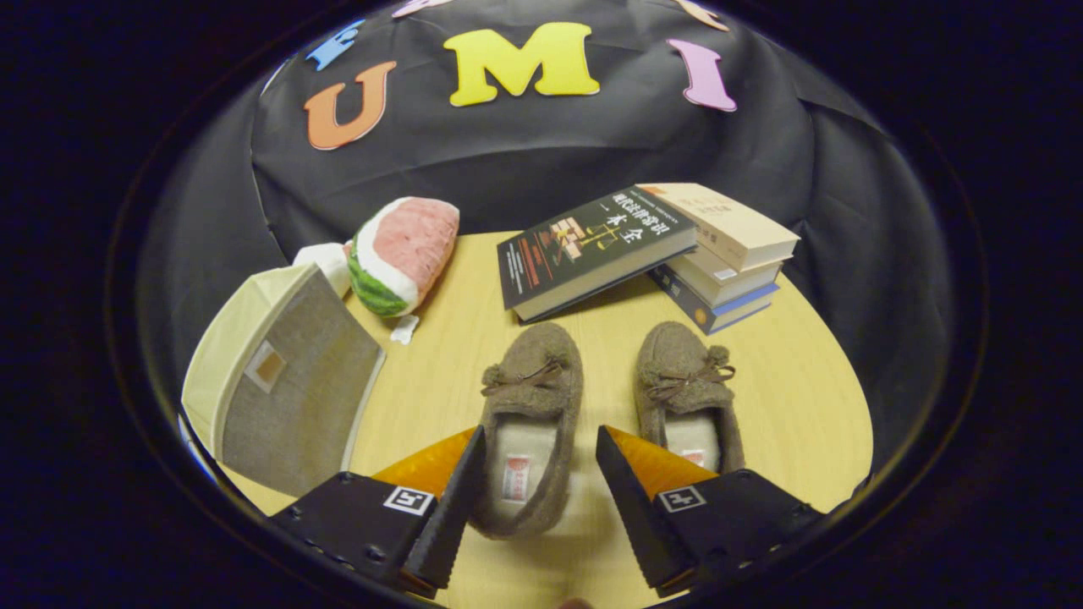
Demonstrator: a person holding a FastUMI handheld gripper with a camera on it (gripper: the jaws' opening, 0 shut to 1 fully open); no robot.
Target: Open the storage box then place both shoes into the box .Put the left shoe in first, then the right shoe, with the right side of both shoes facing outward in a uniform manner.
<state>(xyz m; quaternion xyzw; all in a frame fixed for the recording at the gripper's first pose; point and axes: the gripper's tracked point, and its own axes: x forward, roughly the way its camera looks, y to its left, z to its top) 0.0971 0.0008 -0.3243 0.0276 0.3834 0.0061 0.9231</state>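
Two brown fuzzy shoes with small bows lie side by side on the wooden table, toes pointing away from me. The left shoe [531, 423] lies between my fingers, its heel end low in the gap. The right shoe [687, 397] lies just past my right finger, which hides its heel. My gripper [541, 461] is open, fingers spread wide, neither pressing on the shoe. The storage box [283, 381], pale yellow with a grey fabric lid, stands to the left of the shoes with its lid closed.
A watermelon-slice plush [402, 254] lies behind the box. A dark book [592, 249] leans on a stack of books [728, 254] beyond the shoes. The round table [795, 406] ends close to the right shoe's right side.
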